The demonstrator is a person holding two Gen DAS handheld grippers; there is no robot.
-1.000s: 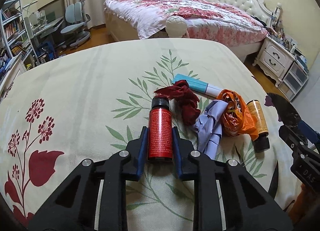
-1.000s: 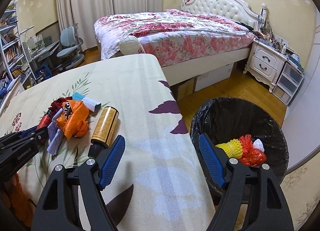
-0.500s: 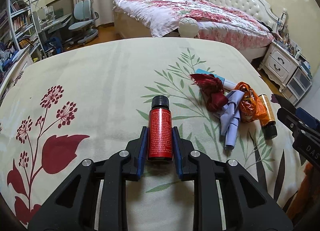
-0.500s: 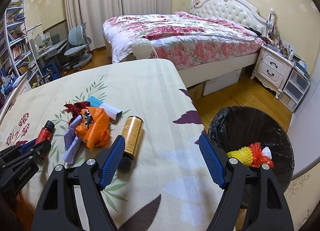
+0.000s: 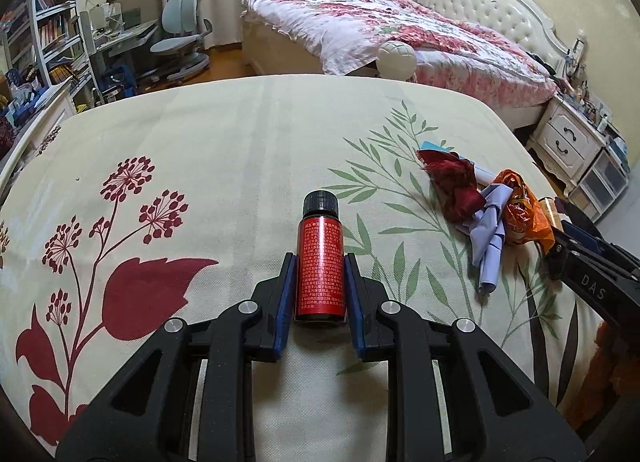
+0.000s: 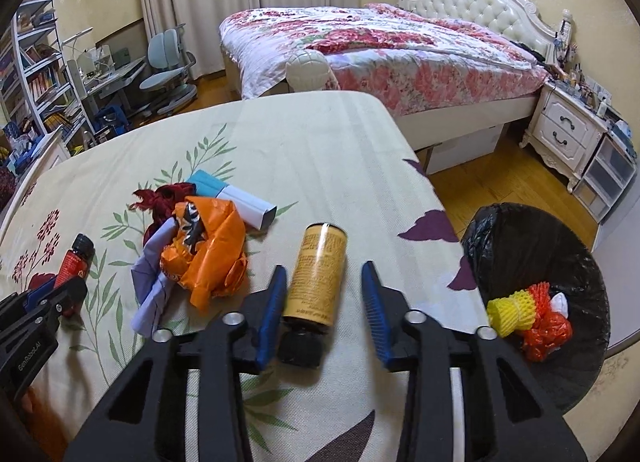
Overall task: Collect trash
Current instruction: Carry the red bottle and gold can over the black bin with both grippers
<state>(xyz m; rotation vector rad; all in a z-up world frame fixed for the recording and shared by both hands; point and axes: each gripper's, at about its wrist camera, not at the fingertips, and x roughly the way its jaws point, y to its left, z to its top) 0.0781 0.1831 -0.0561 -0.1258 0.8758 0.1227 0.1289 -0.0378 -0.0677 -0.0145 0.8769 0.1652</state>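
Observation:
My left gripper point(image 5: 320, 262) is shut on a red bottle point(image 5: 320, 262) with a black cap, held over the flowered tablecloth point(image 5: 220, 166); the bottle also shows in the right wrist view point(image 6: 72, 260). My right gripper point(image 6: 324, 274) is open, its fingers on either side of a yellow bottle point(image 6: 318, 278) that lies on the table, cap toward me. A pile of trash lies left of it: an orange bag point(image 6: 208, 246), a lilac paper point(image 6: 150, 282), a dark red scrap point(image 6: 160, 200) and a blue-white box point(image 6: 236, 198).
A black-lined trash bin point(image 6: 532, 262) stands on the floor right of the table, holding yellow and red foam nets point(image 6: 528, 314). The table's right edge point(image 6: 436, 202) drops to wooden floor. A bed, nightstand, desk and chairs stand behind.
The right gripper has swung left from the bin and now straddles the yellow bottle. The left gripper has pulled back and left with the red bottle, away from the trash pile.

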